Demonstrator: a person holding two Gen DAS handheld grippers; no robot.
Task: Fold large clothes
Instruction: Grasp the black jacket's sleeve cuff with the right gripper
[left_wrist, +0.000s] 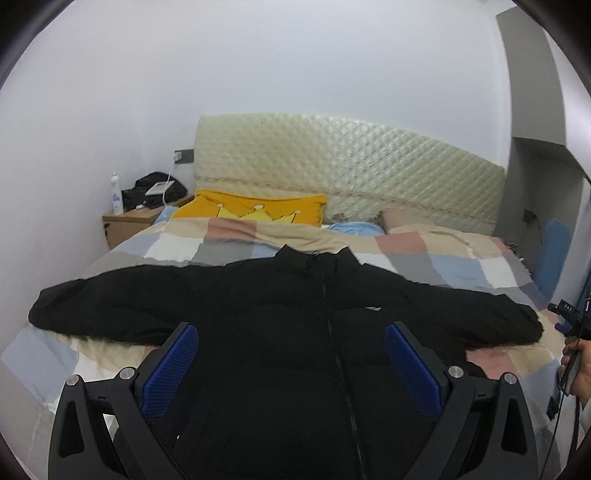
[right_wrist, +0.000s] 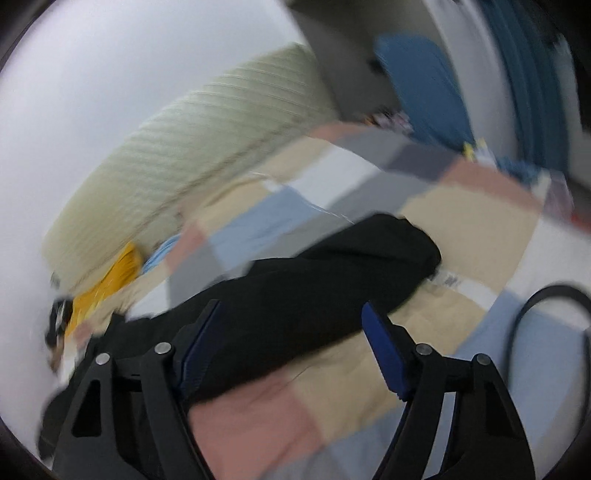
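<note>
A black zip-up puffer jacket (left_wrist: 280, 332) lies face up on the checked bedspread (left_wrist: 236, 240), sleeves spread out to both sides, collar toward the headboard. My left gripper (left_wrist: 291, 332) is open and empty above the jacket's chest, its blue pads either side of the zip. My right gripper (right_wrist: 291, 314) is open and empty, tilted, over the jacket's right sleeve (right_wrist: 332, 269), whose cuff end lies on the bedspread (right_wrist: 461, 214). The right wrist view is blurred by motion. The right gripper also shows at the right edge of the left wrist view (left_wrist: 569, 317), held by a hand.
A yellow crown pillow (left_wrist: 255, 208) and a cream quilted headboard (left_wrist: 347, 166) are at the far end. A wooden nightstand (left_wrist: 129, 225) with a bottle and a black bag stands at the left. A black cable (right_wrist: 546, 306) loops at the right bed edge.
</note>
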